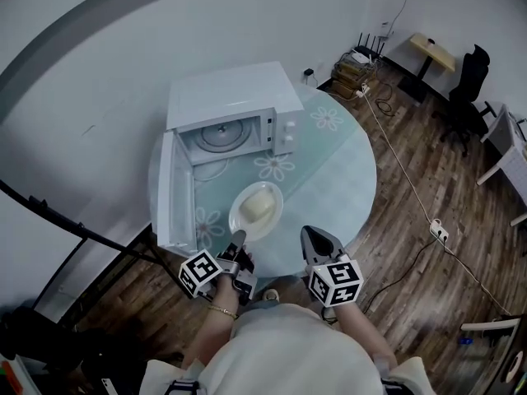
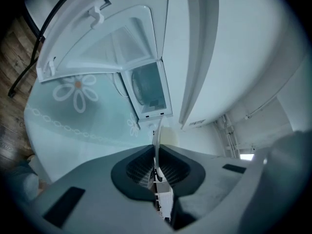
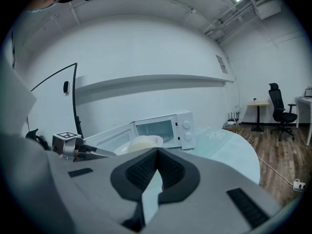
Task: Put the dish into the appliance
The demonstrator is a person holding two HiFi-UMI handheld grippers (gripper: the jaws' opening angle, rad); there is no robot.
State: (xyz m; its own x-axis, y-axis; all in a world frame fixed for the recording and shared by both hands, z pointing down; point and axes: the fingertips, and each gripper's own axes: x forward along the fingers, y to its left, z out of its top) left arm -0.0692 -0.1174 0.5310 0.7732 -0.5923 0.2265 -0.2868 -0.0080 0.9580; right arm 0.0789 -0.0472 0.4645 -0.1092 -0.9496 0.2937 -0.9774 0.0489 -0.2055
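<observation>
the big round table (image 1: 346,163) has the microwave (image 1: 235,97) on it. its door (image 1: 173,192) hangs wide open at the left side of the microwave, so the way in is ready.

the dish (image 1: 274,196) is not inside yet. it is just in front of the microwave's open mouth and looks lifted a bit off the table.

the left gripper (image 1: 238,239) pinches the rim of the dish on the side away from the microwave. the right gripper (image 1: 315,235) is beside it, further from the door, with its jaws pressed together on nothing.

i think what is left is to carry the dish in onto the glass plate (image 1: 221,136), let go, and maybe shut the door.

the pale lump (image 1: 257,210) on the dish is hard to name. most of the inside of the microwave is hidden.
</observation>
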